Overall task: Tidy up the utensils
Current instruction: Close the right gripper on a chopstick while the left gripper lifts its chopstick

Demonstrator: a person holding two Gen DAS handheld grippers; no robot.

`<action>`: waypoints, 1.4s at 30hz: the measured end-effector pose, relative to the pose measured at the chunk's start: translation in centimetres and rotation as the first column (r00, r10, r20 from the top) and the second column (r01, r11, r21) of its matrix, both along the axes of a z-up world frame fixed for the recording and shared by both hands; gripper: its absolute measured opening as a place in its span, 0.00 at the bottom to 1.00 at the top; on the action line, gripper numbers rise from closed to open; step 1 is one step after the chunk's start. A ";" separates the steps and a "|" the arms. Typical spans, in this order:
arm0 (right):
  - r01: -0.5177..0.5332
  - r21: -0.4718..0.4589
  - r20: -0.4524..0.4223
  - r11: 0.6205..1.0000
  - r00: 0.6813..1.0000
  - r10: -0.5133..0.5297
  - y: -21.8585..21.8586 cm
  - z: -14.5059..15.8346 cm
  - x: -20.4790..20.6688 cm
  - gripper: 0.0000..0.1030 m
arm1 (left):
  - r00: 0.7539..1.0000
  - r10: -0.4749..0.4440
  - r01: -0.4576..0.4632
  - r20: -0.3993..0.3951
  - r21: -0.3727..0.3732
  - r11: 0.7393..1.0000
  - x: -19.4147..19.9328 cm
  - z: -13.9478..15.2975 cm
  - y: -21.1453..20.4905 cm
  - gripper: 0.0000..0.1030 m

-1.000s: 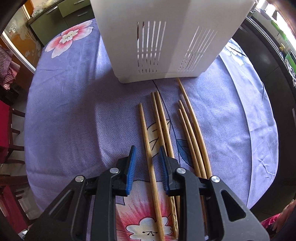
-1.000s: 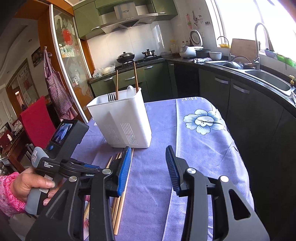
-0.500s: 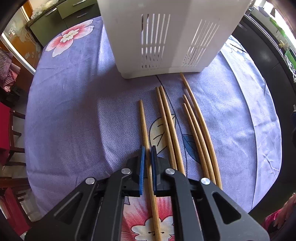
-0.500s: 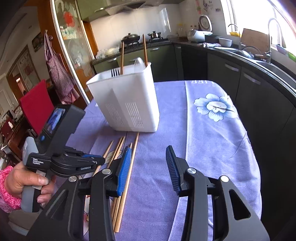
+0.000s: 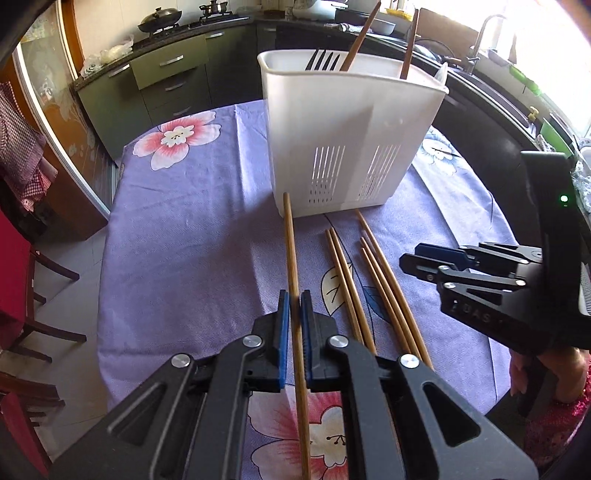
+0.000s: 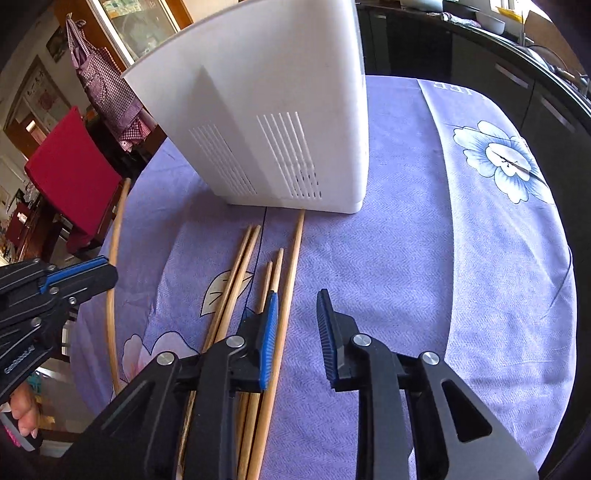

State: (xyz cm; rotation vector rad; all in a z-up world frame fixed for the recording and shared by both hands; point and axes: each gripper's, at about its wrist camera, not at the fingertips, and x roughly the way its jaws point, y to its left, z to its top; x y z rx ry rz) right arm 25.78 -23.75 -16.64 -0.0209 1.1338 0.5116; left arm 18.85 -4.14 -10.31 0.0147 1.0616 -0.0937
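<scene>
The left gripper [image 5: 292, 314] is clamped on a single bamboo chopstick [image 5: 291, 251], its blue pads pressed to either side of the shaft, and the stick appears to be lifted off the cloth, its far tip reaching toward the foot of the caddy. The right gripper [image 6: 295, 332] hovers low over the table with its jaws closing; the outermost loose chopstick [image 6: 286, 295] lies just inside its left pad, not yet pinched, so nothing is held there.

Five more chopsticks [image 5: 369, 280] lie on the purple floral tablecloth [image 5: 184, 240] between the two grippers and the caddy, in a pair and a group of three, roughly parallel and pointing toward it.

The white plastic utensil caddy [image 5: 351, 122] stands upright near the far side of the table, slotted vents low on its wall. Inside it stand a dark fork [image 5: 323, 61], tines up, two darker brown chopsticks [image 5: 360, 35] leaning against the rim, and something pale at the right corner that may be a spoon.

By my judgement the task is partly done: a few utensils are in, one chopstick is in hand, and five are left on the cloth.
</scene>
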 end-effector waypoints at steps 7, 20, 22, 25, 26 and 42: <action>-0.019 -0.076 -0.019 0.997 1.000 0.018 2.3 -0.8 0.9 0.18 | 0.998 -0.018 0.019 0.059 -0.018 1.000 -1.2 1.2 0.3 0.06; -0.027 -0.194 -0.020 0.981 1.000 0.024 5.9 -2.2 1.9 0.15 | 0.994 -0.023 0.027 0.109 -0.034 0.999 -2.9 2.7 1.0 0.06; -0.030 -0.215 -0.006 0.976 1.000 0.029 6.1 -2.3 1.4 0.15 | 0.993 -0.027 0.031 0.112 -0.034 0.999 -3.0 2.8 1.0 0.06; -0.036 -0.225 -0.003 0.974 0.999 0.036 6.4 -2.4 1.0 0.08 | 0.993 -0.027 0.031 0.115 -0.036 0.999 -3.2 2.8 1.1 0.06; -0.035 -0.227 -0.001 0.973 0.999 0.035 6.4 -2.4 0.9 0.07 | 0.993 -0.026 0.030 0.115 -0.036 0.999 -3.2 2.8 1.2 0.06; 0.047 0.012 0.189 0.999 0.981 -0.048 -1.6 7.0 -5.8 0.07 | 0.990 -0.021 0.026 0.137 -0.041 0.999 -4.4 4.2 2.0 0.06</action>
